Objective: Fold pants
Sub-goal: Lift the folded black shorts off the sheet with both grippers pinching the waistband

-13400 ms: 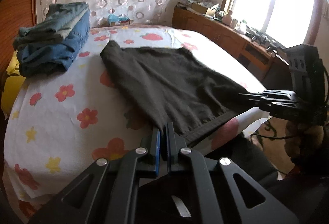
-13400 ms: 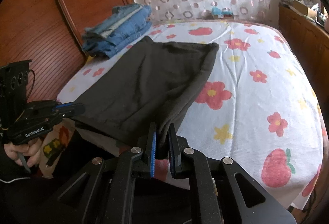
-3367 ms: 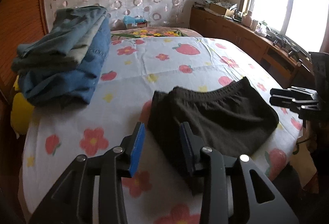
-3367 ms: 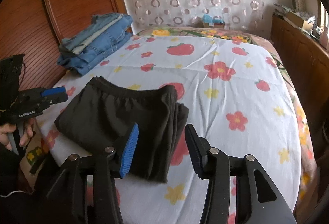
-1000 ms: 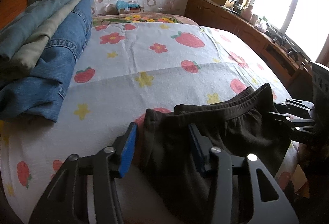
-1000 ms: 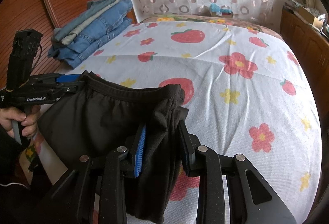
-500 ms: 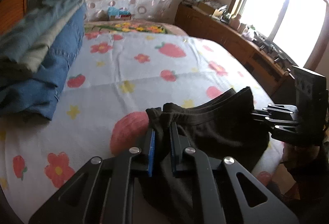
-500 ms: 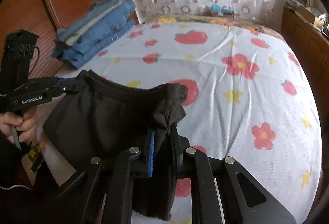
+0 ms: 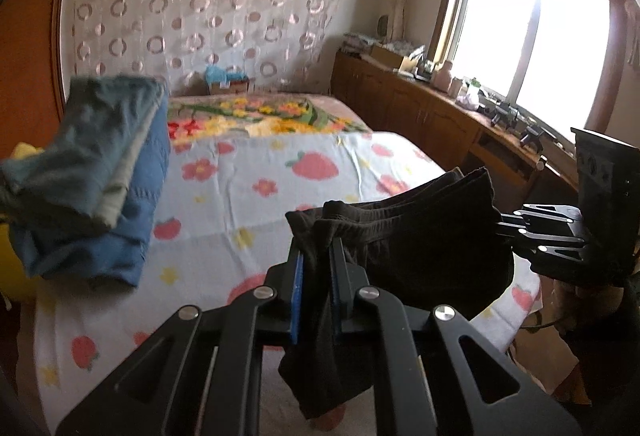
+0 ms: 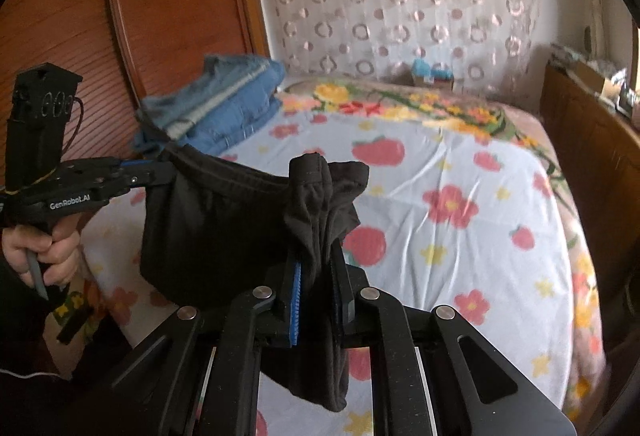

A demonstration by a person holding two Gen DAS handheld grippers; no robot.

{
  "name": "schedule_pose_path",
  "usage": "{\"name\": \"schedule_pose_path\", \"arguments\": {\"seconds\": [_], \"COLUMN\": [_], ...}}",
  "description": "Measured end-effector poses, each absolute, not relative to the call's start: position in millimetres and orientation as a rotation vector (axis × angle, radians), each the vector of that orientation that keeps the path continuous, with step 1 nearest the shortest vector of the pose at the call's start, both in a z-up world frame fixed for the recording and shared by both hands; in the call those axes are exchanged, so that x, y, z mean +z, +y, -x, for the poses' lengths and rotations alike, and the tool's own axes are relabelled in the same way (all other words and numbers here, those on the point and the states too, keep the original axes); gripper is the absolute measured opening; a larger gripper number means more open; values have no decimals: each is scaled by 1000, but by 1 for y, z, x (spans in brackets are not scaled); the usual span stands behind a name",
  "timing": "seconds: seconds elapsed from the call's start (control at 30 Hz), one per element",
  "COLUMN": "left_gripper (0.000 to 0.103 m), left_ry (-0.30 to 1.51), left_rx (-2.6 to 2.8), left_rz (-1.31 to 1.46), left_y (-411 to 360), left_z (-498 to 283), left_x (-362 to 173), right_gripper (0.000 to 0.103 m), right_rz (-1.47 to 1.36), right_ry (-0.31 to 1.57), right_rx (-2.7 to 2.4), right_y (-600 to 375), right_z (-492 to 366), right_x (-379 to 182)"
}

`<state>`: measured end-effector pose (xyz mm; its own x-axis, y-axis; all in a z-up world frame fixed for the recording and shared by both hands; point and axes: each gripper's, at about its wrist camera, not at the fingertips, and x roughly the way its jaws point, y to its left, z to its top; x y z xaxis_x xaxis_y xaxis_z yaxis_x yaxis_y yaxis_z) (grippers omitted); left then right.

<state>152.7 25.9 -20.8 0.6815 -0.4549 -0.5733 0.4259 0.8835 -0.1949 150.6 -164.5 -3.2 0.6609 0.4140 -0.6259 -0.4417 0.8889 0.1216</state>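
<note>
The folded black pants (image 9: 432, 248) hang in the air above the flowered bedsheet (image 9: 240, 196), stretched between both tools. The left gripper (image 9: 316, 276) and right gripper (image 10: 316, 288) each clench an end. Folded jeans (image 10: 224, 108) lie stacked nearby.

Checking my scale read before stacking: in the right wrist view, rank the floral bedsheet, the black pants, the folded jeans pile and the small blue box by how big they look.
1. Floral bedsheet
2. Black pants, though they hang close to the camera, which inflates them
3. Folded jeans pile, farther back, so its rank against the pants is unsure
4. Small blue box
</note>
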Motion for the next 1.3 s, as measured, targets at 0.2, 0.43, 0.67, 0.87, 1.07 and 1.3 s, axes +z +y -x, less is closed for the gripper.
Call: {"name": "schedule_pose_path", "arguments": {"seconds": [0.2,0.43,0.67,0.87,1.07,1.3], "left_gripper": [8,8,8,8,8,8], "left_ry": [580,519,489,492,502,500], "left_rx": [-489,-470,-438,-407,-372,-341], "left_rz": [38,28,28,42,40,39], "left_y": [29,38,52,66,78,90], "left_z": [-149,-146,-148,-157,-173,-196], "left_x": [8,34,47,50,53,60], "right_gripper": [9,9,9,9,9,9], "right_rz": [79,112,151,164,183,198], "right_ry": [628,559,506,506,520,517], "right_rx": [476,472,490,516,548,575], "right_y": [-162,-156,-144,-132,-118,-105], "right_z": [-146,-145,-149,-166,-191,-222], "right_x": [28,62,88,93,95,102]}}
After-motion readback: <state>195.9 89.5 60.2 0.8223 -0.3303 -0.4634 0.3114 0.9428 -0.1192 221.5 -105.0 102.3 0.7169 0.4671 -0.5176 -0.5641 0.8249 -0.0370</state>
